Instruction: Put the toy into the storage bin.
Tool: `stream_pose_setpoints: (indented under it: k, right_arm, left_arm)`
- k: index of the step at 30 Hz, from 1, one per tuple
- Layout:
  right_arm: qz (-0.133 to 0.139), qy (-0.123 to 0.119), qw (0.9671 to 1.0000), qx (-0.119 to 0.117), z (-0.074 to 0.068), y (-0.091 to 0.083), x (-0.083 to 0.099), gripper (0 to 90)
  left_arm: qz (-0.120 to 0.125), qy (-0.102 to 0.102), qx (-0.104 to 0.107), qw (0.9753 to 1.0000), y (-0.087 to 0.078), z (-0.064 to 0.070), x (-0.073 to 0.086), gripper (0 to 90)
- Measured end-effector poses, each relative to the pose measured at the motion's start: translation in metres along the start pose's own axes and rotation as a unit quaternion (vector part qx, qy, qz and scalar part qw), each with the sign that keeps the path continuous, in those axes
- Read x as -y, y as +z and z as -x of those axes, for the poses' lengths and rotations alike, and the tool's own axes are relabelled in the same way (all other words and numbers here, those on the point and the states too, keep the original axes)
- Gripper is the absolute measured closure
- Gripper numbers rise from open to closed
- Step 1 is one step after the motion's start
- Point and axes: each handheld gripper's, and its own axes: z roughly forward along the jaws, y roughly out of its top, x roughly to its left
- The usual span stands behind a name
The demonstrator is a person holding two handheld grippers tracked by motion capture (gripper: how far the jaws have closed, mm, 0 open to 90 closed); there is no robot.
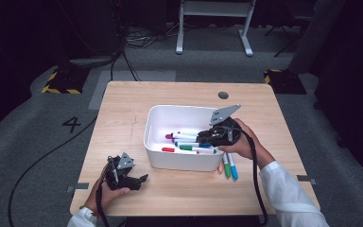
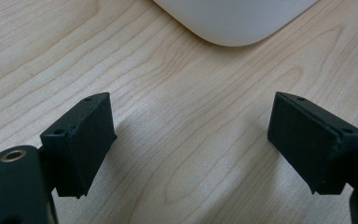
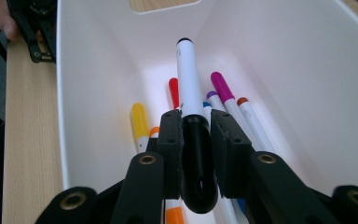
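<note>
The right gripper (image 3: 196,135) is clamped on a black-capped marker (image 3: 189,79), its jaws pressed to either side of the black cap, which hides most of that cap and the markers beneath. The white barrel points toward twelve o'clock in the right gripper view, over the inside of the white bin (image 3: 307,70). Below it lie other markers: a yellow-capped one (image 3: 139,120) at nine o'clock of the jaws, a red-capped one (image 3: 173,91), a magenta-capped one (image 3: 221,85) at one o'clock; their lower ends are cut off by the gripper. In the high view the right gripper (image 1: 207,137) sits over the bin's (image 1: 157,113) right end, and the held marker is hard to pick out among the others there.

The left gripper (image 2: 191,140) stands wide open with nothing between its jaws, just above the bare wooden table (image 2: 177,84); a rounded corner of the bin (image 2: 233,23) lies at twelve o'clock, cut off by the frame. In the high view the left gripper (image 1: 142,178) rests at seven o'clock of the bin, near the table's front edge.

Outside the bin, just beside its right front corner, lie a green marker (image 1: 226,166) and a blue marker (image 1: 232,167), partly covered by the right hand (image 1: 238,144). Bare table (image 1: 118,109) stretches left of the bin.
</note>
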Motion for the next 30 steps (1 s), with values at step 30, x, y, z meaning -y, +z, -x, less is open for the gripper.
stream_pose_setpoints:
  k: [30]
  right_arm:
    - [0.054, 0.009, 0.9931, 0.104, -0.012, -0.057, 0.020, 49.9]
  left_arm:
    - [0.000, 0.000, 0.000, 1.0000, 0.000, 0.000, 0.000, 14.9]
